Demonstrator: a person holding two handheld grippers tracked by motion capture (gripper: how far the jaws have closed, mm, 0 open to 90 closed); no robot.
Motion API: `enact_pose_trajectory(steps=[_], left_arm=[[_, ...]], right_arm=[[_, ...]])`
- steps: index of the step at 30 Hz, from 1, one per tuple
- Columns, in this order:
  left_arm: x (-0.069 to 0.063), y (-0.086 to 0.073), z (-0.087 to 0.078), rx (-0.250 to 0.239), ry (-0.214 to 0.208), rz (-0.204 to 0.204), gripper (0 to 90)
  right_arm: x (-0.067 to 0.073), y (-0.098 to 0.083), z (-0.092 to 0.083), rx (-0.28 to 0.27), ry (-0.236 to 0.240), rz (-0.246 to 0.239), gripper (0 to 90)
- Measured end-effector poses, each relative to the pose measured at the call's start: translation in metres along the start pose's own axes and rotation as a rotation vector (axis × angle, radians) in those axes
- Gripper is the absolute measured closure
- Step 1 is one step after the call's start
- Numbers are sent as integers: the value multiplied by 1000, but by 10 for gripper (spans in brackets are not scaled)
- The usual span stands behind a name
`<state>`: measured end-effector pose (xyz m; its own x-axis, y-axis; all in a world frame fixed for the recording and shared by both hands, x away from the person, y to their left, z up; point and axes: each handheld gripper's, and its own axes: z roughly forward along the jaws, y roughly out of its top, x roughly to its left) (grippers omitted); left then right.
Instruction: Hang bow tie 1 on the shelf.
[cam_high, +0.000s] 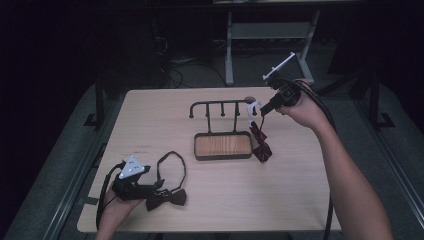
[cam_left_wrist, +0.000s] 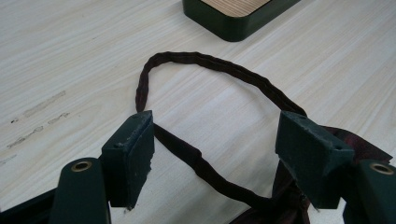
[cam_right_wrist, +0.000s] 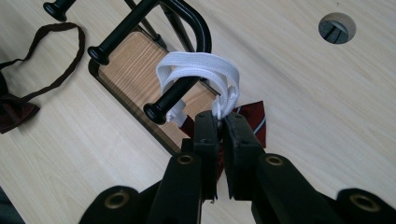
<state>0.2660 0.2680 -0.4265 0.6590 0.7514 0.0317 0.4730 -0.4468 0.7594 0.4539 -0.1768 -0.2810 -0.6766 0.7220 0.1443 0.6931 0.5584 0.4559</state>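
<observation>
Near the table's (cam_high: 150, 107) far edge, the right gripper's (cam_right_wrist: 219, 122) fingers pinch the red tie's (cam_high: 260, 142) white strap (cam_right_wrist: 198, 69) over the rack's (cam_high: 220, 105) end peg, while near the front-left corner the left gripper's (cam_left_wrist: 215, 140) fingers gape around the dark bow tie's (cam_high: 166, 197) band.

My surface (cam_high: 210, 180) was pale wood grain, with a round cable hole (cam_right_wrist: 336, 27) near its far edge and a few faint scuff marks (cam_left_wrist: 39, 109) on its left part. Beyond it I saw a grey metal frame (cam_high: 267, 35) standing on the dark floor (cam_high: 200, 75).
</observation>
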Motion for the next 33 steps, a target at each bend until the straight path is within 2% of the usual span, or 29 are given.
enact_pose_trajectory(steps=[19, 27, 33], left_arm=[[-1, 0, 2, 6, -4, 7, 287], [-2, 0, 2, 14, -4, 11, 287], [-3, 0, 3, 16, -4, 13, 287]], right_arm=[[-1, -9, 3, -22, 32, -1, 782], [-3, -25, 2, -36, 67, 7, 736], [-4, -36, 5, -43, 77, 11, 704]])
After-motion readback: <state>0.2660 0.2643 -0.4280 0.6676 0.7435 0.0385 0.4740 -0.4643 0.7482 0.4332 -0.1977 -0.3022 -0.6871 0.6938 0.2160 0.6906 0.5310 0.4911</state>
